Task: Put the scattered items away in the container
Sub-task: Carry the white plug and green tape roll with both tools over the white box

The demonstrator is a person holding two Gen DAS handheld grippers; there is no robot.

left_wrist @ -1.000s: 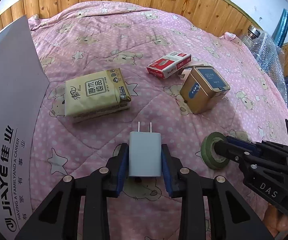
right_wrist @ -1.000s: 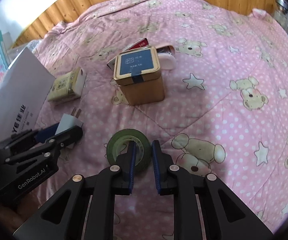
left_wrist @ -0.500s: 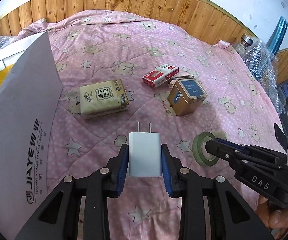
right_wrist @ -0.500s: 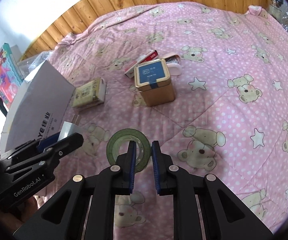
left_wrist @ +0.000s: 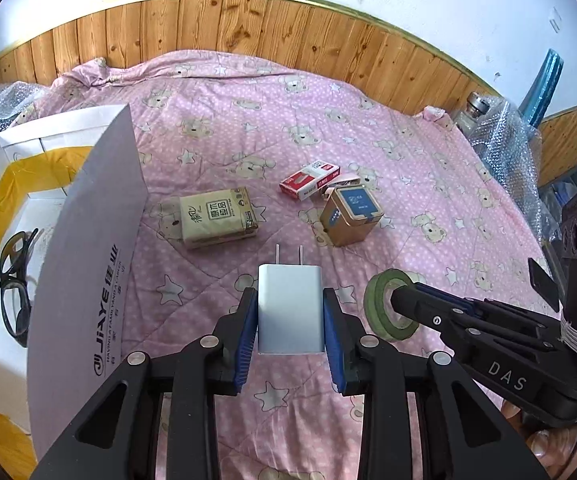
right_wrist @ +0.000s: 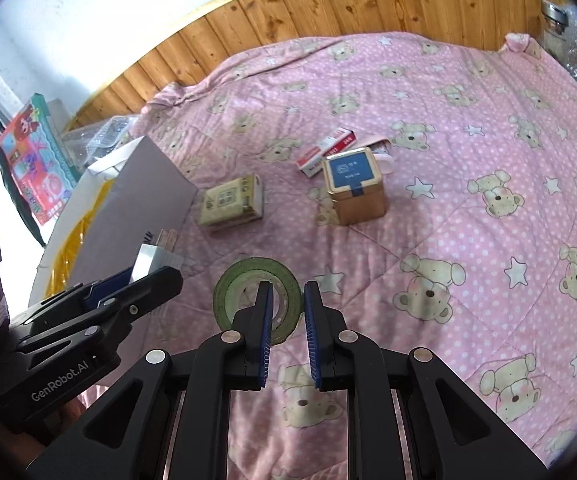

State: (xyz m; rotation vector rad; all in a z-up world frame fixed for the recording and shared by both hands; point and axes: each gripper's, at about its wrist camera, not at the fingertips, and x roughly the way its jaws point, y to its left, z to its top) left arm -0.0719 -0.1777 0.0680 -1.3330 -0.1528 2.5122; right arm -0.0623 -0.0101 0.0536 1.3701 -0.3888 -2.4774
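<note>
Both tongs are loaded right now. The left tongs are clamped on the sides of a white charger plug, prongs pointing up-frame, away from the camera. The right tongs are closed down on the wall of a green tape roll, one finger through the hole and one outside, so the roll hangs edge-on from them.

The bit that matters: the container, a white box with a yellow liner and its big flap standing up, sits at the left edge of the left wrist frame. So the box lies to the left of both tongs, and the left ones are clearly nearer. I'd guess the plug goes in first, and it has to clear the top of that flap to get there.

A tissue pack, gold tin and red box are on the bed mid-frame, not yet tidied.
</note>
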